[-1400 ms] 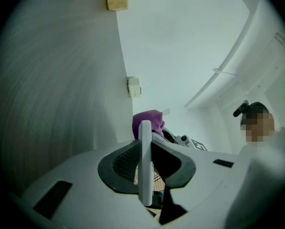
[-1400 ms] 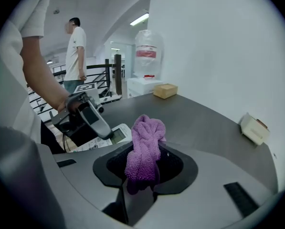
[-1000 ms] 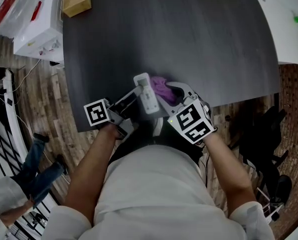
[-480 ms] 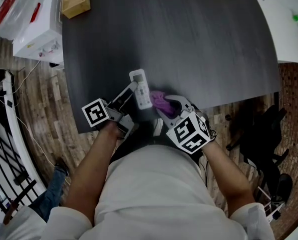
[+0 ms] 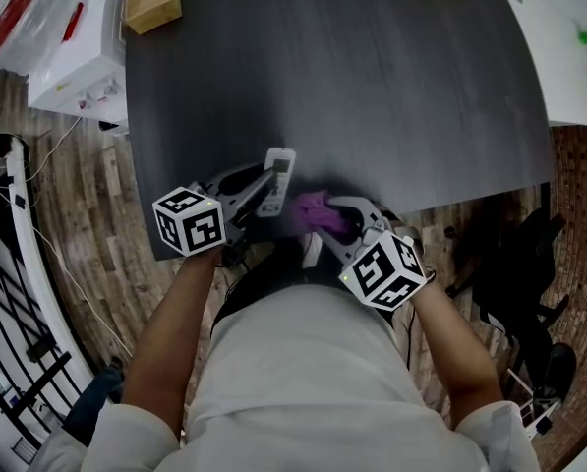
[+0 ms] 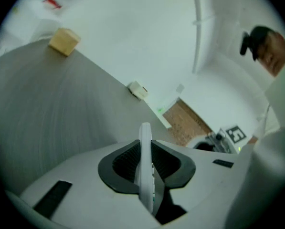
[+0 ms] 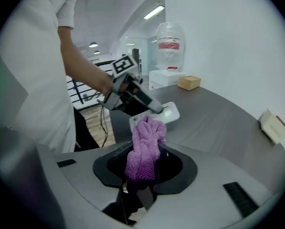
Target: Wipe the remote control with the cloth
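Remote control (image 5: 277, 179): rolled from face-up to nearly edge-on, along with left gripper (image 5: 264, 191). Cloth (image 5: 313, 208): drawn back toward 6 o'clock, now at remote's 4 o'clock.

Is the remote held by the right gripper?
No, the right gripper has its jaws shut on the cloth; the left gripper clamps the remote.

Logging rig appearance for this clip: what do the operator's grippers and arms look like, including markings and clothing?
The left gripper and right gripper both have pale grey moulded bodies with black ribbed pads. Each carries a white cube printed with black square markers: left cube, right cube. The person wears a white short-sleeved top, and the forearms are uncovered.
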`<act>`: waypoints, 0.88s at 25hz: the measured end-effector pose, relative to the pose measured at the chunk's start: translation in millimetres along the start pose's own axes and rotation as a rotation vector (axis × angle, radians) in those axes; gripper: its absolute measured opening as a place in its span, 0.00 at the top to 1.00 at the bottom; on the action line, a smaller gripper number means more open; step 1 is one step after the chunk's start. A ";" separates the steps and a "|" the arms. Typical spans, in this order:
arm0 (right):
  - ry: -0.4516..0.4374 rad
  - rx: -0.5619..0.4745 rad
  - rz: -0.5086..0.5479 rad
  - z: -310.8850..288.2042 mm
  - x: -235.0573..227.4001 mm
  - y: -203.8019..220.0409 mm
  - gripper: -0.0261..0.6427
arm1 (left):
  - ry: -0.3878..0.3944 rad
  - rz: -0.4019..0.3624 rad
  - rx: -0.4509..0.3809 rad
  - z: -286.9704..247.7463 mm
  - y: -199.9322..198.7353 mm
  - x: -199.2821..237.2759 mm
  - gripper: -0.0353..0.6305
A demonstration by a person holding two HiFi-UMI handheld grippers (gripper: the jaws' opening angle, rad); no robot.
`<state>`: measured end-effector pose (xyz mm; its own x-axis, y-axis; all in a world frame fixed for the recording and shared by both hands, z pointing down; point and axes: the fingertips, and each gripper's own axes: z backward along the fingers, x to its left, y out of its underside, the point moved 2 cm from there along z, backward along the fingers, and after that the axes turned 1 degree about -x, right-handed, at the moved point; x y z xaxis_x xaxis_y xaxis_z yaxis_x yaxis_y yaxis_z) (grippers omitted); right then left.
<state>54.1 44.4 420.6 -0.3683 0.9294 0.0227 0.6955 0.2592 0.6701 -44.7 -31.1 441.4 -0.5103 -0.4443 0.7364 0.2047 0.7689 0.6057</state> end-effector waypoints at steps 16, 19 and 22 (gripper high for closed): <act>0.134 0.000 0.190 -11.4 -55.5 -46.9 0.78 | -0.043 -0.494 0.255 -10.0 32.6 -31.3 0.84; 0.117 0.020 0.172 -11.5 -53.4 -36.2 0.78 | -0.025 -0.460 0.238 -7.5 32.6 -32.0 0.84; 0.117 0.051 0.134 -12.8 -55.2 -24.2 0.78 | -0.016 -0.391 0.211 -8.1 32.2 -30.2 0.84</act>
<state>49.8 -16.6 412.7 -0.3374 0.9204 0.1973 0.7725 0.1510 0.6168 -16.0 3.3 441.1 -0.5286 -0.7146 0.4582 -0.1809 0.6222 0.7617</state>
